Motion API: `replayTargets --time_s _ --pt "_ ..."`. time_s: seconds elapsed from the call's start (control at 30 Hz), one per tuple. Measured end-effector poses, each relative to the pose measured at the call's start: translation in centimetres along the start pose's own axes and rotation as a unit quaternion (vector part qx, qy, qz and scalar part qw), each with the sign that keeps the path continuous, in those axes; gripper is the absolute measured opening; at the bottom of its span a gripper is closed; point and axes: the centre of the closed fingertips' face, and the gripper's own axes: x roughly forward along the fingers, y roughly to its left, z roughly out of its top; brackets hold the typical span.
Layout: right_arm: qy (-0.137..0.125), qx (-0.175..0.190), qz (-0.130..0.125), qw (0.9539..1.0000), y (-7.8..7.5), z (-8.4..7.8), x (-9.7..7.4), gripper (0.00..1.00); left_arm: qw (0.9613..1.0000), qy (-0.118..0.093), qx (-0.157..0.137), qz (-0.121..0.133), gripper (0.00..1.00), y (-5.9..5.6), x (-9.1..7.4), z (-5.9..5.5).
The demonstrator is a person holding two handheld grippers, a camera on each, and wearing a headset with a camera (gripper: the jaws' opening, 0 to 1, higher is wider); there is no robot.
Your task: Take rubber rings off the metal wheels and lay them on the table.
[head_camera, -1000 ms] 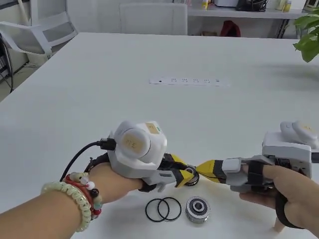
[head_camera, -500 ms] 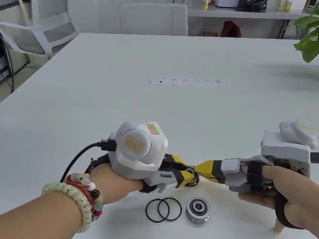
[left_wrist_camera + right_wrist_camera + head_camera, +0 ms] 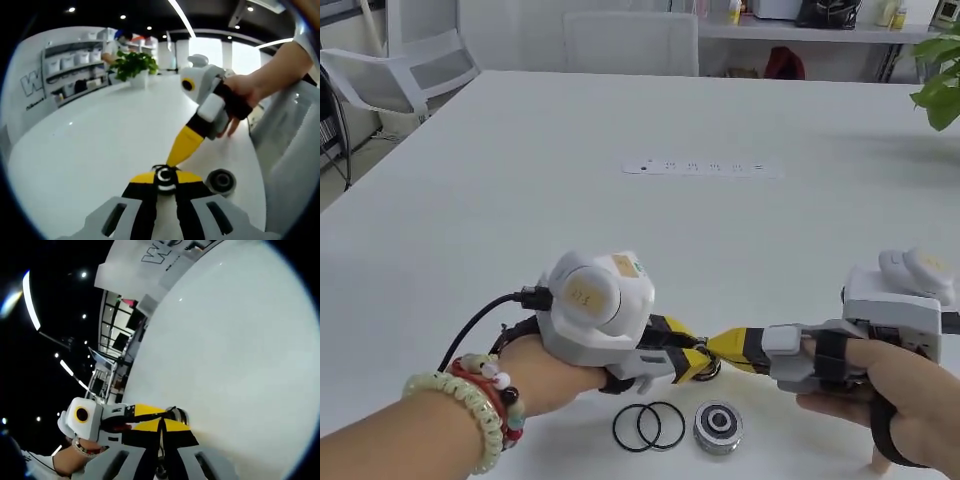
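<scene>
Two sets of yellow-tipped jaws are seen tip to tip over the near edge of the white worktop (image 3: 620, 230). A small metal wheel (image 3: 164, 176) with a black rubber ring is clamped by the left gripper (image 3: 692, 362), while the jaws of the right gripper (image 3: 172, 159) are pressed together at its rim; whether on rubber cannot be told. Two loose black rubber rings (image 3: 648, 426) are laid overlapping by that near edge, with a bare metal wheel (image 3: 718, 427) just beside them on the right.

2 rings (image 3: 649, 426) on table (image 3: 620, 220), just L of wheel (image 3: 718, 424)
</scene>
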Motion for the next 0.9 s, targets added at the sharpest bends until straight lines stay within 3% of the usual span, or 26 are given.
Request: replayTargets --time_s 0.9 --pt "0.008 0.006 0.021 0.9997 0.73 -0.26 -0.03 0.0 1.0 0.0 0.008 -0.005 0.14 -0.16 -0.13 -0.08"
